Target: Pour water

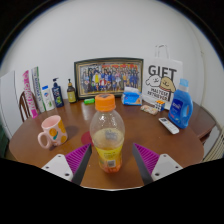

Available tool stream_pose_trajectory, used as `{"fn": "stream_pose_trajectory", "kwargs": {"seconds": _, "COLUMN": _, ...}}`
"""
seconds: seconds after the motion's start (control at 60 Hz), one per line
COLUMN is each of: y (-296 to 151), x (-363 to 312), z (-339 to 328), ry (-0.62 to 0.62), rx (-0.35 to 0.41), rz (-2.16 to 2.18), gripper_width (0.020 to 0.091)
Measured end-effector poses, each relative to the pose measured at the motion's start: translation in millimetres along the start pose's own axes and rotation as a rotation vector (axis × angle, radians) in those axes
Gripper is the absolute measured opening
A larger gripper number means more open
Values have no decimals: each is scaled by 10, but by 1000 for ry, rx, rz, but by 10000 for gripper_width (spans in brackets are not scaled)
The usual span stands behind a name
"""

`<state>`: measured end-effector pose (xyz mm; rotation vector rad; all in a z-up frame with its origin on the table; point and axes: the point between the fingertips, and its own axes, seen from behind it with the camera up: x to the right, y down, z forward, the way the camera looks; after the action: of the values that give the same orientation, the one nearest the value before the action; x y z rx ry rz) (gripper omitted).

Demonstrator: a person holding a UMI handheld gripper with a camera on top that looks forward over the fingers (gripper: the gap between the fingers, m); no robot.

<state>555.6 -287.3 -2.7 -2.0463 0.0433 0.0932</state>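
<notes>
A clear plastic bottle with an orange cap stands upright on the round wooden table, its lower part yellow-orange with a label. It stands between the two fingers of my gripper, with a gap showing on each side. The gripper is open, and its magenta pads flare outward to left and right of the bottle. A pink mug with its handle turned to the left stands on the table to the left of the bottle, beyond the left finger.
Along the table's far side stand a framed group photo, a white gift bag, a blue bottle and several small bottles. A white remote lies to the right, with a white wall behind.
</notes>
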Motion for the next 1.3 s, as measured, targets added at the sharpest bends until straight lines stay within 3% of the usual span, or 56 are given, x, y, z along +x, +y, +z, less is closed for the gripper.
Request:
{"fn": "stream_pose_trajectory", "kwargs": {"seconds": 0.05, "y": 15, "x": -6, "z": 162, "ry": 7, "rx": 20, "rz": 8, "gripper_width": 797}}
{"fn": "stream_pose_trajectory", "kwargs": {"seconds": 0.2, "y": 11, "x": -71, "z": 396, "ry": 10, "rx": 61, "rz": 3, "gripper_width": 438}}
{"fn": "stream_pose_trajectory", "kwargs": {"seconds": 0.233, "y": 2, "x": -65, "z": 403, "ry": 17, "rx": 65, "rz": 1, "gripper_width": 437}}
{"fn": "stream_pose_trajectory", "kwargs": {"seconds": 0.25, "y": -1, "x": -66, "z": 404, "ry": 17, "rx": 66, "rz": 0, "gripper_width": 373}}
{"fn": "stream_pose_trajectory", "kwargs": {"seconds": 0.283, "y": -8, "x": -55, "z": 407, "ry": 25, "rx": 67, "rz": 0, "gripper_width": 371}}
{"fn": "stream_pose_trajectory", "kwargs": {"seconds": 0.35, "y": -17, "x": -15, "z": 419, "ry": 52, "rx": 66, "rz": 3, "gripper_width": 278}}
{"fn": "stream_pose_trajectory", "kwargs": {"seconds": 0.533, "y": -189, "x": 27, "z": 412, "ry": 122, "rx": 43, "rz": -120, "gripper_width": 273}}
{"fn": "stream_pose_trajectory", "kwargs": {"seconds": 0.9, "y": -1469, "x": -242, "z": 430, "ry": 379, "rx": 87, "rz": -907, "gripper_width": 272}}
{"fn": "stream_pose_trajectory", "kwargs": {"seconds": 1.05, "y": -1660, "x": -592, "z": 603, "ry": 479, "rx": 59, "rz": -1363, "gripper_width": 274}}
{"fn": "stream_pose_trajectory", "kwargs": {"seconds": 1.3, "y": -1583, "x": -955, "z": 909, "ry": 575, "rx": 52, "rz": -1912, "gripper_width": 275}}
